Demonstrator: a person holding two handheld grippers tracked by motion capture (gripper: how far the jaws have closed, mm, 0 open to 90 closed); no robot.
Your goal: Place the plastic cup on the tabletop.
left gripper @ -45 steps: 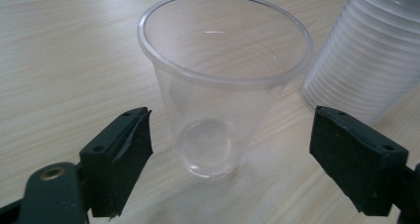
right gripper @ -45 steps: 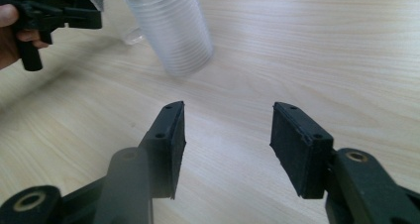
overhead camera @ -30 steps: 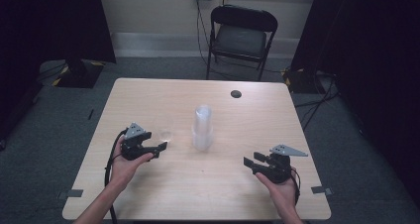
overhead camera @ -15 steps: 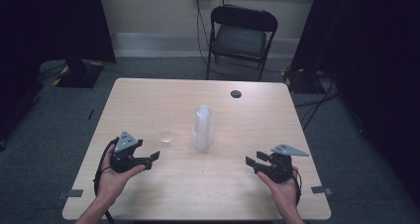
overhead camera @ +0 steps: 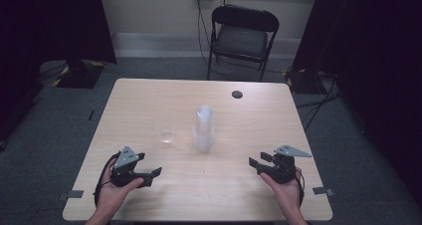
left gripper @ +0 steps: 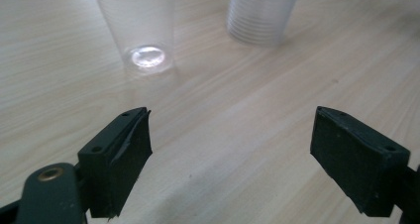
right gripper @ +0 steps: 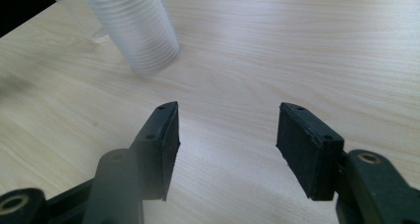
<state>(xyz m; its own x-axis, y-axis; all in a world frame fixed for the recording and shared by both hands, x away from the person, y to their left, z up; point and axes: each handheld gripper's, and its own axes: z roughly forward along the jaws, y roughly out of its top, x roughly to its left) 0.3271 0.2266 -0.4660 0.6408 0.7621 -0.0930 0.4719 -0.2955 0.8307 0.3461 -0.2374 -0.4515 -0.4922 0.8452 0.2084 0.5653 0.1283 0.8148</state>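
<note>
1. Moved: left gripper has drawn back from the single clear cup toward the near table edge; jaws spread, empty
2. Right gripper: unmoved near the right front edge, jaws apart, empty
3. Stack of clear cups: upright mid-table, just beside the single cup, apart
4. Table: bare wood all round; small dark disc far side
5. Judgement: both grippers parked, stack reachable from either side

Dim and soft in the high view, with black, detail-less surroundings and an evenly lit table. Brighter in both gripper views, with glare on the cup base. Blurred near jaws and stack.
</note>
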